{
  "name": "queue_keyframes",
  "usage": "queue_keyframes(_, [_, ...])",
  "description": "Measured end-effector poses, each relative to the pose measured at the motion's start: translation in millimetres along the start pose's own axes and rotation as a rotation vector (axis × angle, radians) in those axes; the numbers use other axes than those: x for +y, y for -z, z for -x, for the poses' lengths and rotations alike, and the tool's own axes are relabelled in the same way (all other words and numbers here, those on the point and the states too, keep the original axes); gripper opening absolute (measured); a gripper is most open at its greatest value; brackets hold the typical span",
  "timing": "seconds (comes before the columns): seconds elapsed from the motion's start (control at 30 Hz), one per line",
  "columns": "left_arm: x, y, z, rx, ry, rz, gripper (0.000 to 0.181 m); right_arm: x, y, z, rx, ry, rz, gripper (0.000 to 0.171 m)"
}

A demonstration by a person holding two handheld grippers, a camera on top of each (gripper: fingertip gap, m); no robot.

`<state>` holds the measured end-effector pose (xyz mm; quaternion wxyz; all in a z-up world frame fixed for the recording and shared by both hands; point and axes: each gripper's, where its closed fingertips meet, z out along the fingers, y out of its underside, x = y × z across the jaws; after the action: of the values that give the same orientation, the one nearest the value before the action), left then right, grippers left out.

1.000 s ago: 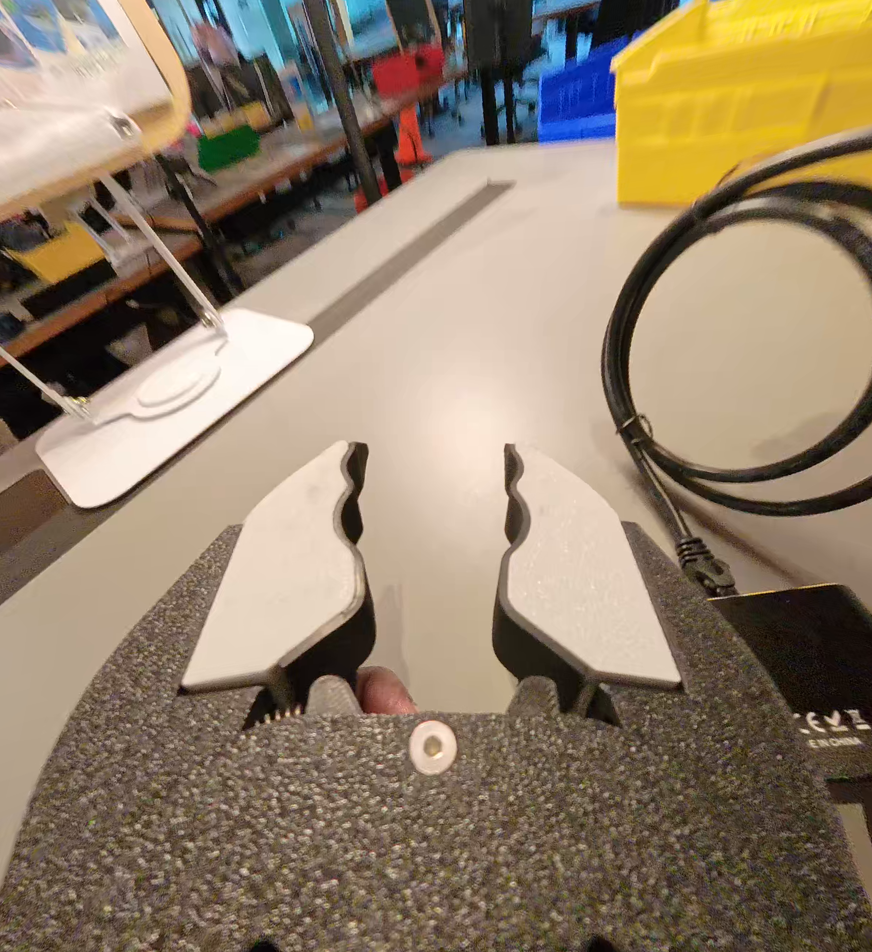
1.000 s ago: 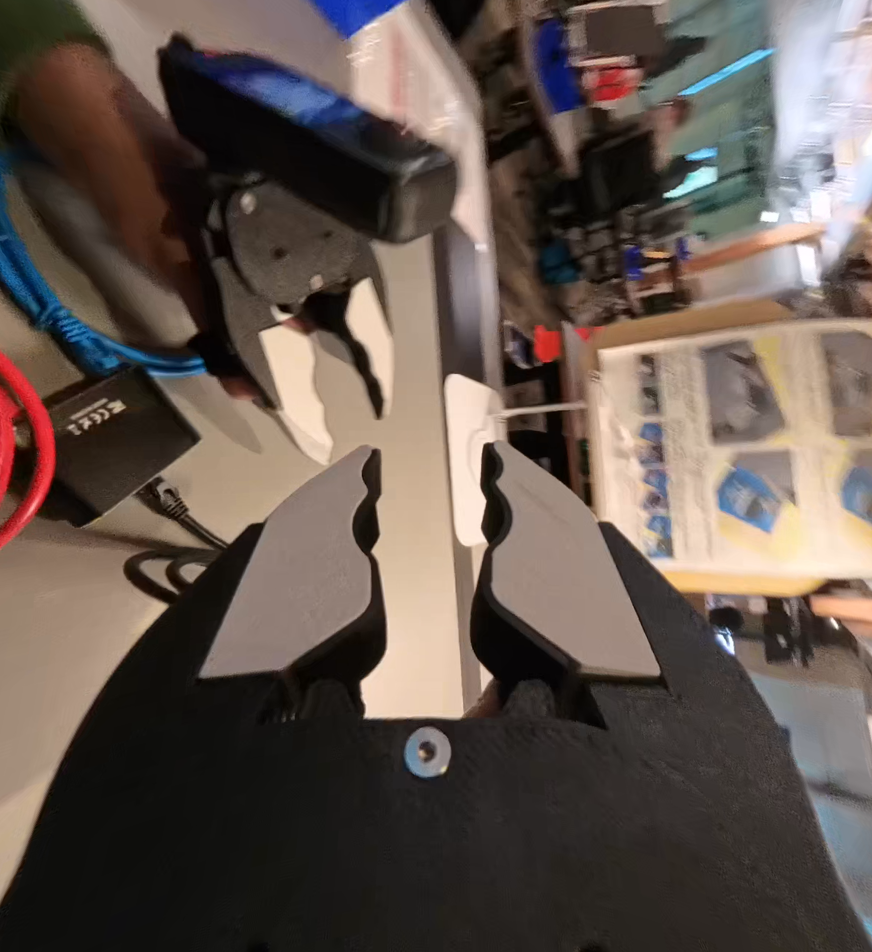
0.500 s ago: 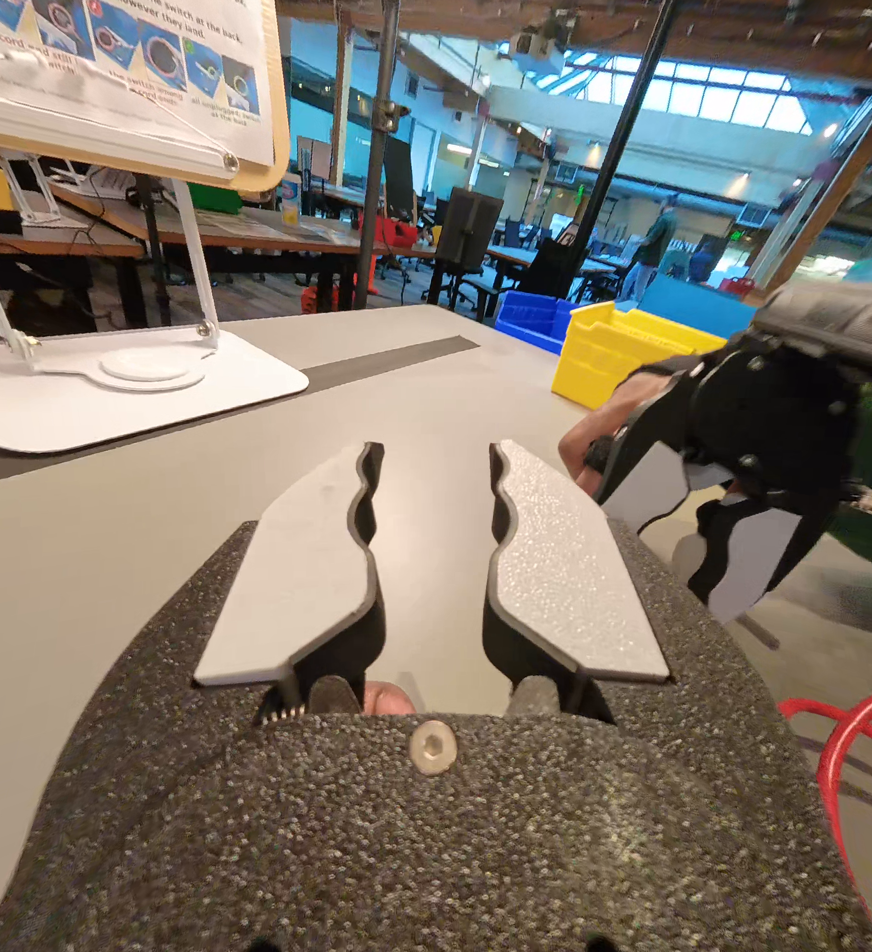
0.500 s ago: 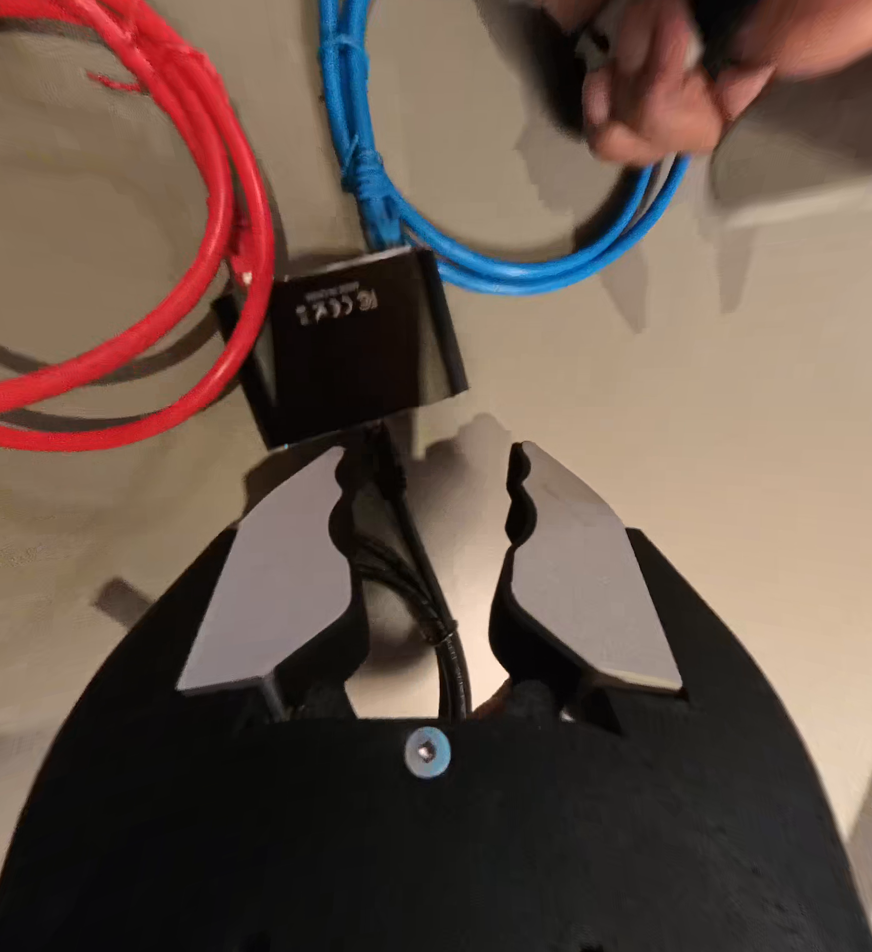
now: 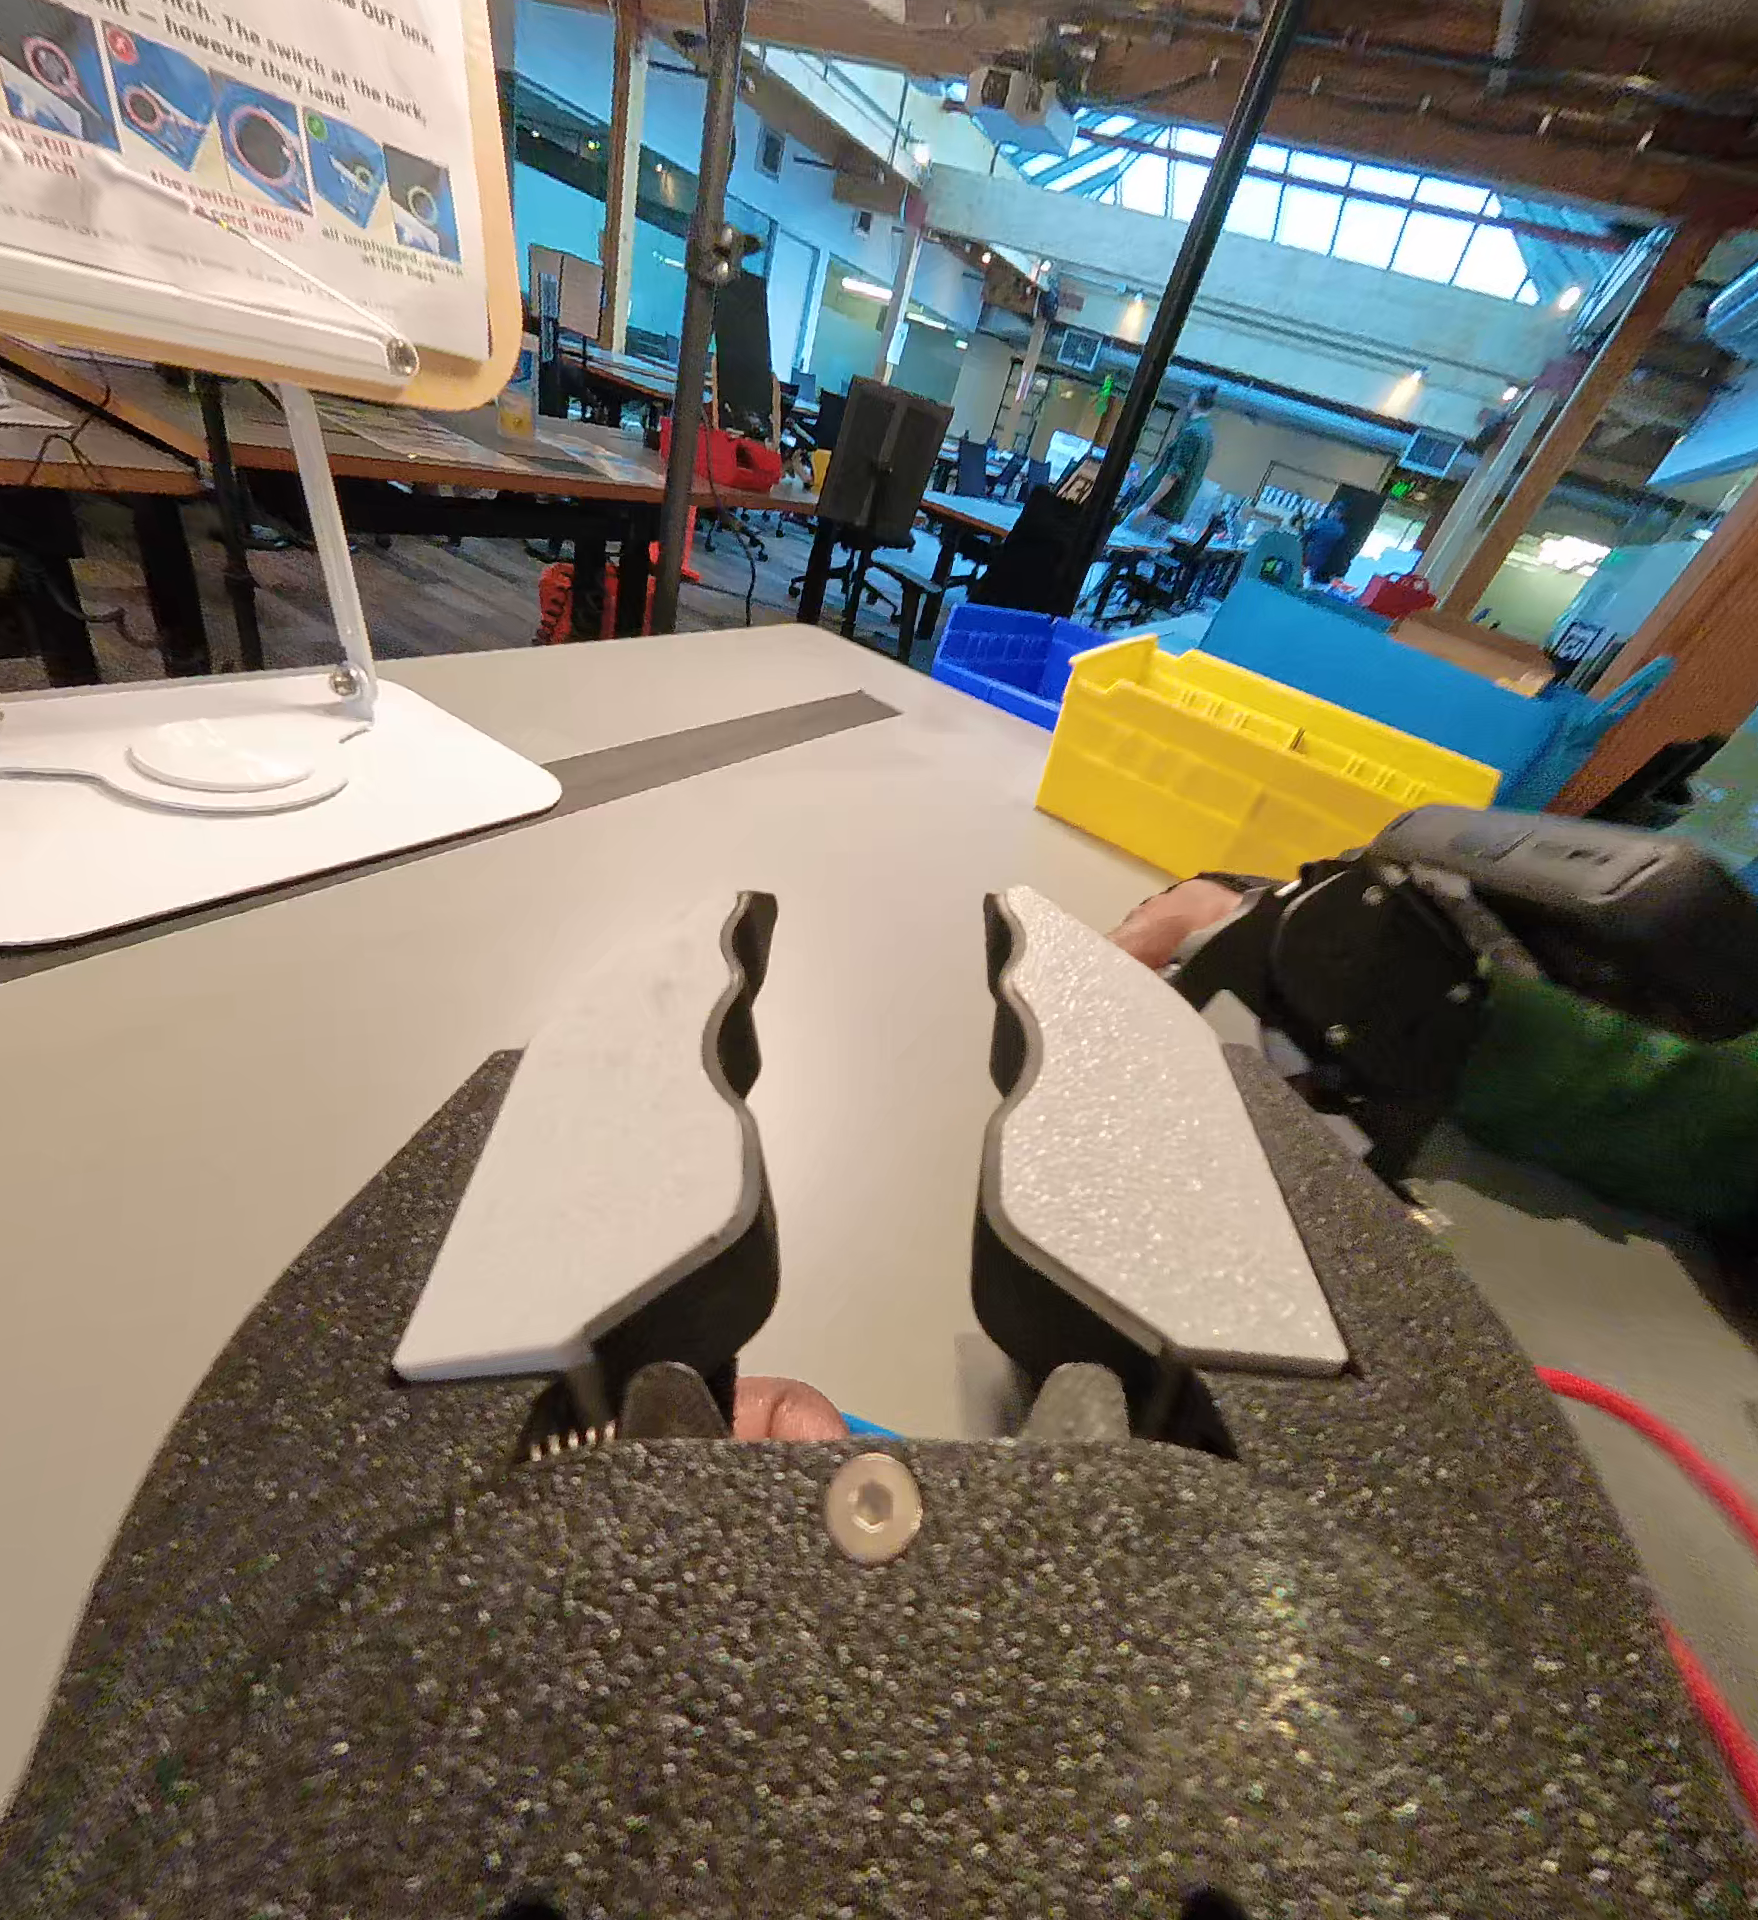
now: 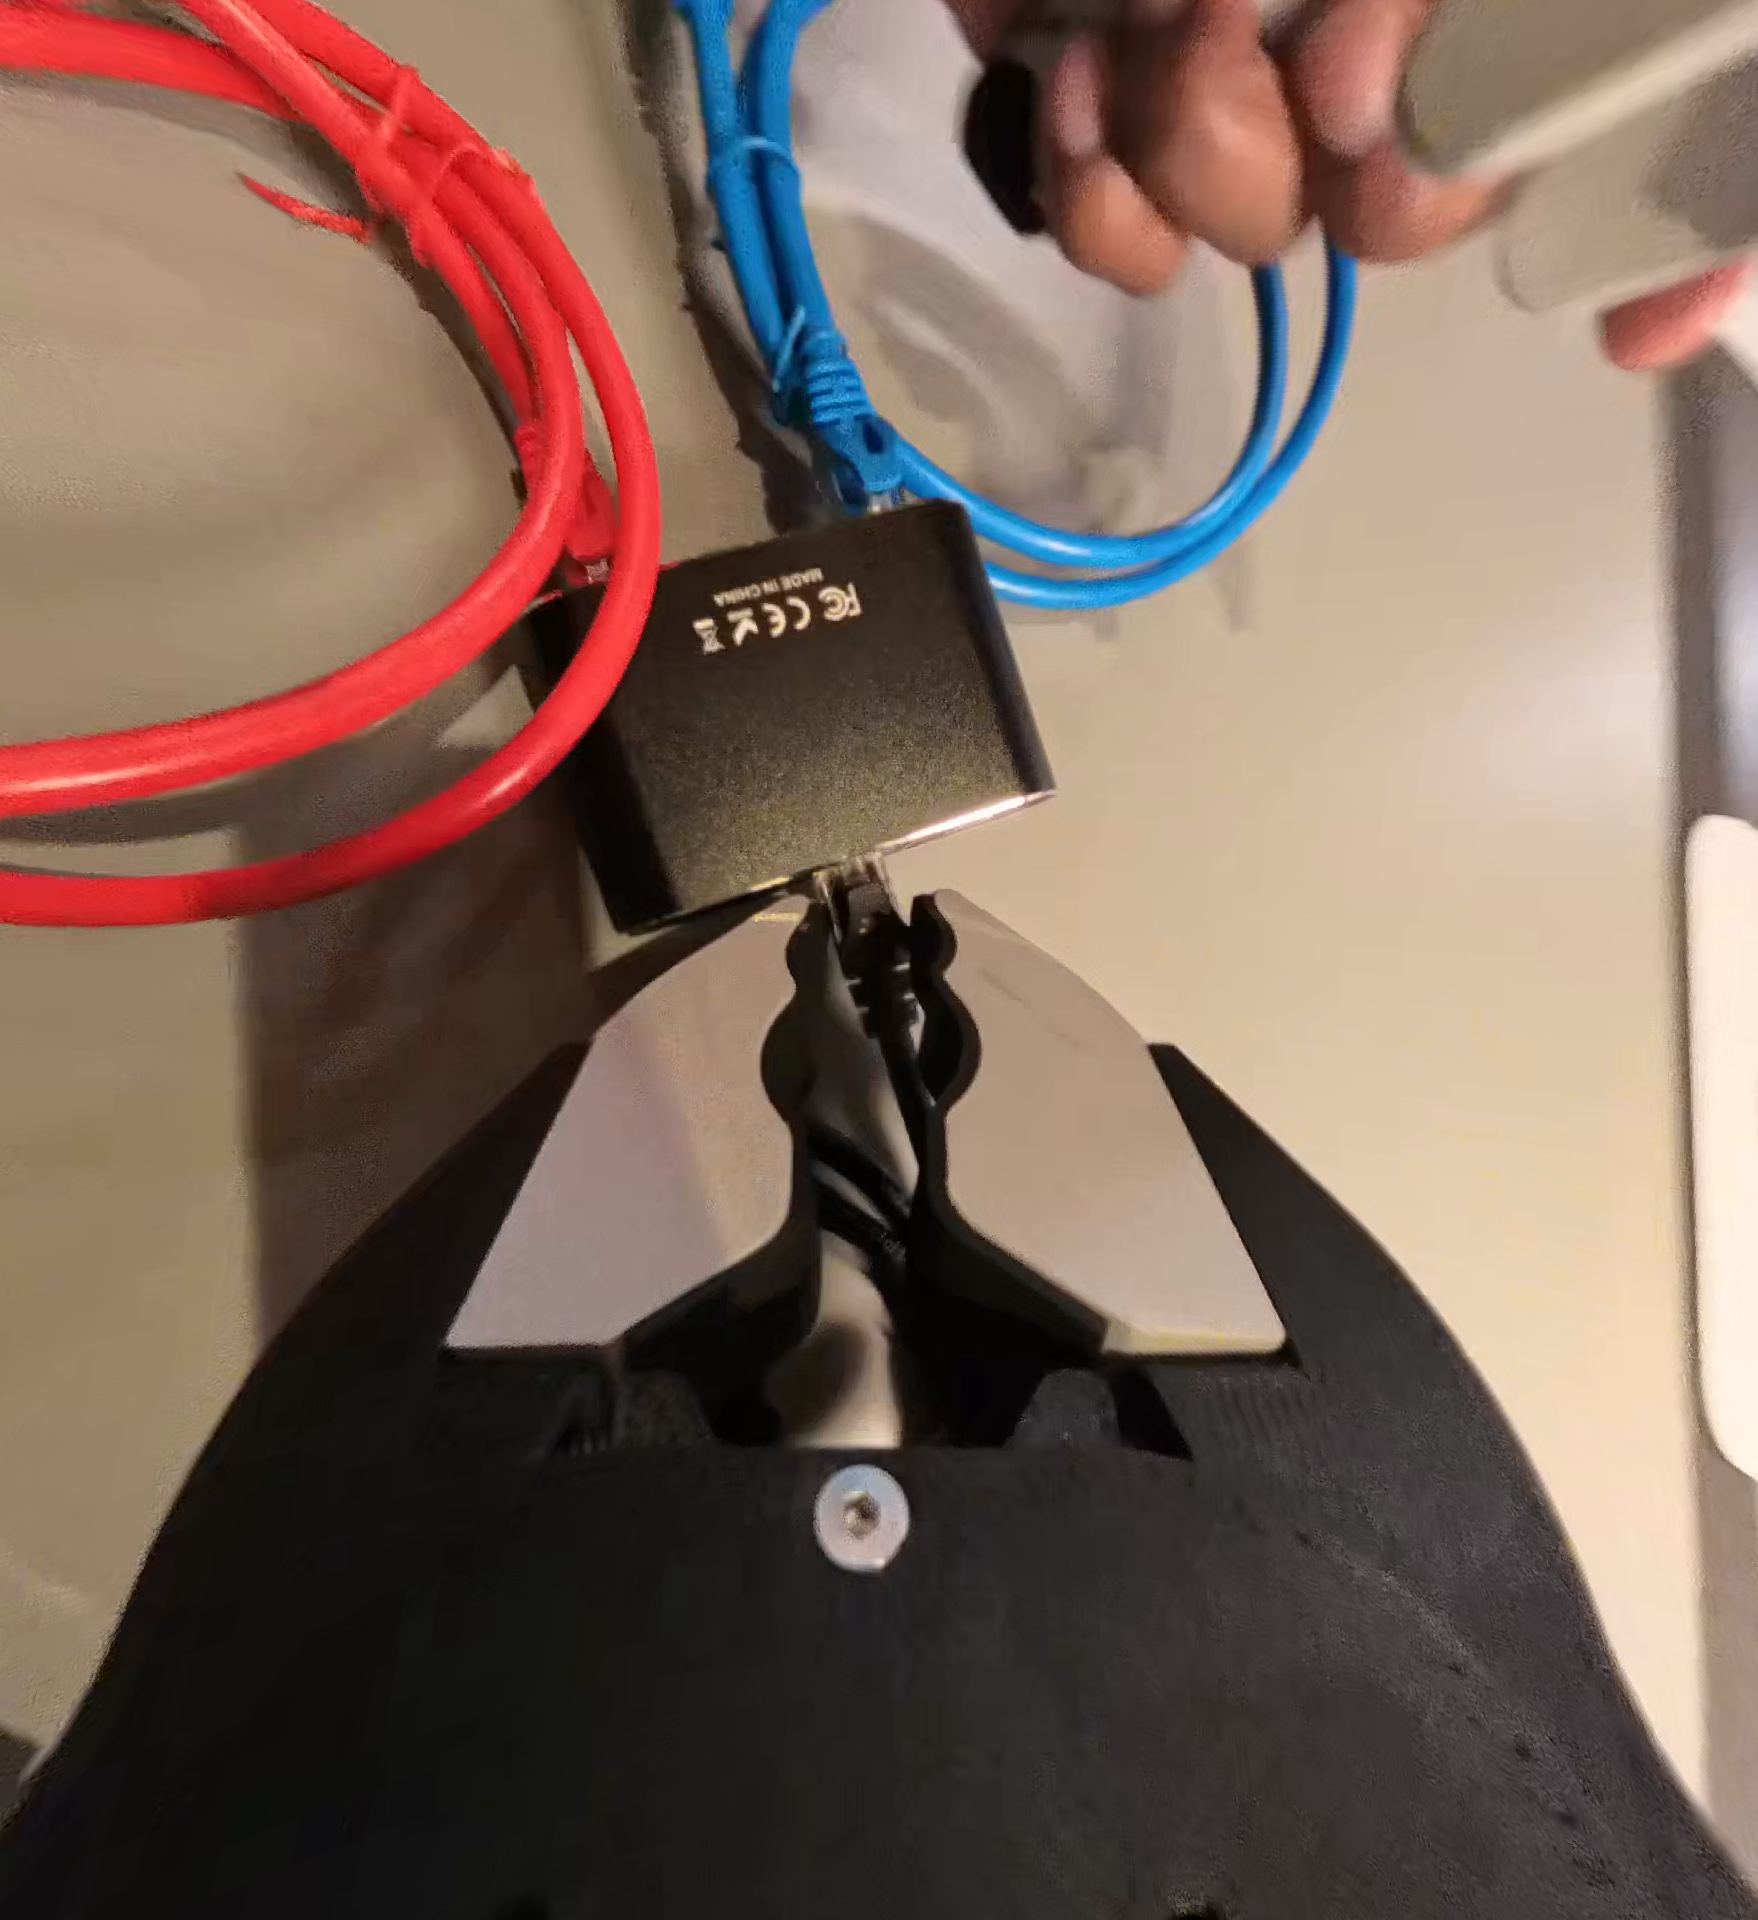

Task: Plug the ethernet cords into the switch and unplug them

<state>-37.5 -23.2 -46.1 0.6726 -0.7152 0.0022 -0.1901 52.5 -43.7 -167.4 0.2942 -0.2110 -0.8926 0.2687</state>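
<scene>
The right gripper points straight down at the grey table, its fingers nearly closed on the black ethernet cord just behind the plug, which sits in the near face of the black switch. The fingertips almost touch the switch's edge, and the cord runs back between the fingers toward the gripper's body.

The switch lies flat on the table, turned a little off square. A blue ethernet cord meets its far face; the plug seems seated there, though the joint is blurred. A red ethernet cord loops round the switch's left side, its plug lying against the far left corner; whether it is plugged in I cannot tell.

Beyond the blue loops a hand grips the handle of the other tool. That left gripper is held level above the table, aimed away across the room, its fingers well apart with nothing between them. To its right the right gripper tips steeply down, carried by an arm in a green sleeve. On the far left stands a white document stand with a printed sheet, and on the far right a yellow bin with a blue bin behind it.
</scene>
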Motion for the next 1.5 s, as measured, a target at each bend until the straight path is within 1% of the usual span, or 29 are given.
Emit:
queue_keyframes(0.17, [-26.3,16.7,-14.6,0.041,0.024,-0.083,0.041,14.1,2.8,-43.7,0.314,0.070,0.058,0.015])
queue_keyframes(0.27, [-37.0,21.6,-23.6,0.071,-0.006,-0.107,0.041,22.7,6.8,-60.3,0.448,0.090,0.112,0.015])
queue_keyframes(0.33, [-37.4,22.3,-25.9,0.083,-0.021,-0.113,0.039,27.7,9.5,-67.9,0.498,0.073,0.135,0.015])
queue_keyframes(0.37, [-33.9,21.0,-26.4,0.092,-0.013,-0.100,0.036,28.4,10.8,-70.3,0.514,0.066,0.136,0.015])
queue_keyframes(0.43, [-23.8,16.5,-28.5,0.110,0.010,-0.049,0.035,31.7,14.2,-76.5,0.559,0.051,0.163,0.015])
queue_keyframes(0.57, [-17.2,13.1,-48.7,0.188,-0.035,-0.017,0.034,43.2,18.6,-85.7,0.608,-0.016,0.193,0.014])
queue_keyframes(0.6, [-12.5,11.6,-51.4,0.190,-0.055,0.013,0.033,44.9,20.9,-88.6,0.622,-0.035,0.191,0.014])
queue_keyframes(0.77, [46.2,3.7,-29.7,0.084,-0.131,0.325,0.036,45.5,32.4,-98.7,0.695,-0.062,0.179,0.014])
queue_keyframes(0.83, [67.6,8.1,-22.8,0.085,-0.163,0.447,0.031,45.1,34.8,-100.4,0.711,-0.065,0.174,0.014])
queue_keyframes(0.9, [79.9,14.2,-12.1,0.066,-0.198,0.528,0.028,45.5,37.0,-102.1,0.724,-0.069,0.174,0.015])
queue_keyframes(0.97, [80.4,17.4,-9.1,0.076,-0.198,0.535,0.028,46.7,36.5,-102.1,0.722,-0.068,0.185,0.015])
queue_keyframes(1.07, [67.7,15.7,-23.8,0.134,-0.276,0.467,0.031,45.1,33.8,-100.7,0.722,-0.052,0.205,0.014])
queue_keyframes(1.17, [57.7,9.2,-39.9,0.150,-0.368,0.398,0.048,34.6,29.8,-97.9,0.731,-0.002,0.209,0.014])
queue_keyframes(1.23, [54.6,5.1,-37.5,0.094,-0.431,0.388,0.059,28.6,26.8,-96.5,0.749,0.036,0.225,0.014])
queue_keyframes(1.27, [51.9,3.8,-33.2,0.050,-0.466,0.384,0.062,25.8,25.6,-95.7,0.757,0.056,0.229,0.014])
queue_keyframes(1.33, [45.9,3.4,-31.5,0.009,-0.529,0.368,0.062,21.7,24.4,-95.3,0.775,0.086,0.241,0.013])
queue_keyframes(1.4, [40.2,4.3,-37.0,0.004,-0.592,0.355,0.060,19.6,23.7,-95.6,0.791,0.116,0.258,0.013])
queue_keyframes(1.5, [36.7,8.3,-44.8,0.004,-0.692,0.397,0.057,16.4,23.1,-96.1,0.813,0.159,0.278,0.013])
